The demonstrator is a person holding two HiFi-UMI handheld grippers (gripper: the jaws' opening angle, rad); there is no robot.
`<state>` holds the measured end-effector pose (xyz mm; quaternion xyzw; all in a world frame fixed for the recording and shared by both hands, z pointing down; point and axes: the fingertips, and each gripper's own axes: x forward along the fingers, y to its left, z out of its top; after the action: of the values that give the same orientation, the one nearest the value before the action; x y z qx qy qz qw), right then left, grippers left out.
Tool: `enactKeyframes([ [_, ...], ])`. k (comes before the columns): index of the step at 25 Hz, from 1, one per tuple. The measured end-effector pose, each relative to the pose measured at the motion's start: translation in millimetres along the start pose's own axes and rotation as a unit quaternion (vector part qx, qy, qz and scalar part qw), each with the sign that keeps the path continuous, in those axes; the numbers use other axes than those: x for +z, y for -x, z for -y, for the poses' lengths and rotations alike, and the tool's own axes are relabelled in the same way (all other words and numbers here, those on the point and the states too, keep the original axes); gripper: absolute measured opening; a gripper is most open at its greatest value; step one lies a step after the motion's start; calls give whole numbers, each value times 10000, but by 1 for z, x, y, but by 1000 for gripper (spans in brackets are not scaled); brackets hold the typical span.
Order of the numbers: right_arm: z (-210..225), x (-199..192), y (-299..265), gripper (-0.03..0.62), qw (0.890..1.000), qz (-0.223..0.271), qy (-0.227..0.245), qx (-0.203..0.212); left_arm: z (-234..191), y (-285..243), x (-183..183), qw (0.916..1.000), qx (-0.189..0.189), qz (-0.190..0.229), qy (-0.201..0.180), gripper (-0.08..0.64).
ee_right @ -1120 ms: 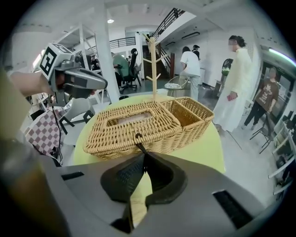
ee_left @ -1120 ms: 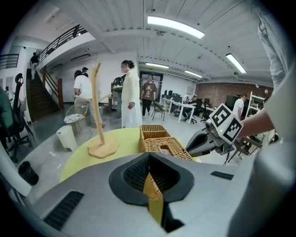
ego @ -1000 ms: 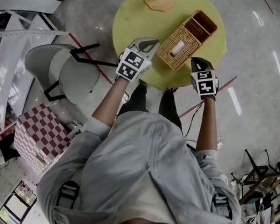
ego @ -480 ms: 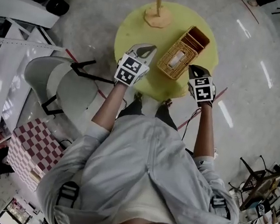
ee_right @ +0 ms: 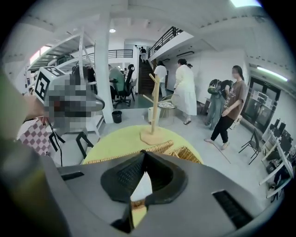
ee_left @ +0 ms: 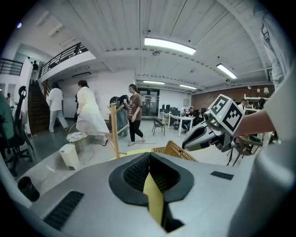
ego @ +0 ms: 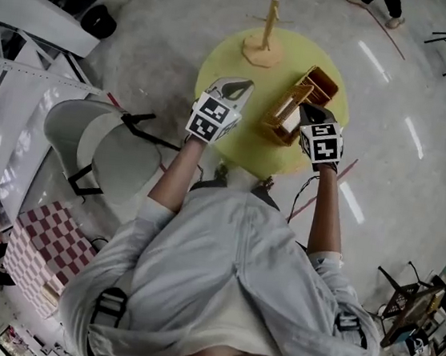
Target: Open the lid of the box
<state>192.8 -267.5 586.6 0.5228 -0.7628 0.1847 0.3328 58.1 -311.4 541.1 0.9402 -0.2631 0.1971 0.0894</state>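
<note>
Plainly, the wicker box (ego: 322, 84) sits on the right side of the yellow tabletop (ego: 240, 139), its lid (ego: 283, 108) tilted up at the near end. The right gripper (ego: 310, 111) has its jaws clenched on the lid's edge (something white shows beneath). The left gripper (ego: 238, 85) hovers just left of the box, its jaws pressed together.
</note>
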Motion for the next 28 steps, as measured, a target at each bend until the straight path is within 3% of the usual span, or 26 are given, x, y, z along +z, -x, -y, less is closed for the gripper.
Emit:
enactKeyframes([
  [11,-36,61,-64,34,9998,58,119,172,-55,28,-28,9990,274,-96,350,29],
  [23,-70,45,-152,37,9922,-892,654,573,-98,47,-76,9948,622,-313,742,29],
  [28,-76,32,-166,78,9877,-1182,743,707,-101,51,-86,9933,708,-374,831,29],
])
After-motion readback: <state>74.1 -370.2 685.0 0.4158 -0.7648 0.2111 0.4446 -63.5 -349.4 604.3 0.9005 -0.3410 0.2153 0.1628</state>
